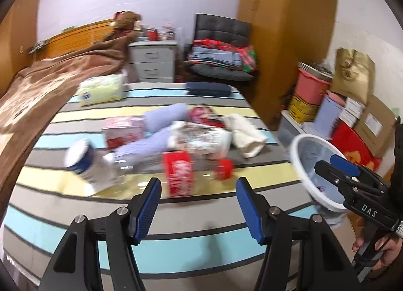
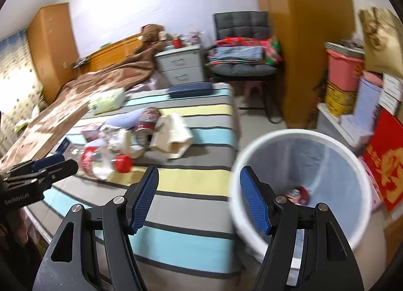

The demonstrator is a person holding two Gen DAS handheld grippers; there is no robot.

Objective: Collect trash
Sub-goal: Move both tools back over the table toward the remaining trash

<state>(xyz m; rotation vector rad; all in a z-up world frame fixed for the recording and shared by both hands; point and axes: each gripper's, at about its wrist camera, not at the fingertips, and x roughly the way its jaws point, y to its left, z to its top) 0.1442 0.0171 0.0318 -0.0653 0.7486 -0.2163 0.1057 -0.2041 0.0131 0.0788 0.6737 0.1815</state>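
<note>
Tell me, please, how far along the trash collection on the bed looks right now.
Barely started. One colourful piece already lies in the white bin. Nothing is in hand: the left gripper and right gripper are both open and empty. Left on the striped bed: the clear bottle with a red cap, a white jar, and crumpled wrappers.

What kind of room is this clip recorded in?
A home bedroom, most likely: a bed with striped sheet and brown blanket, a grey drawer nightstand, and a wooden wardrobe.
</note>
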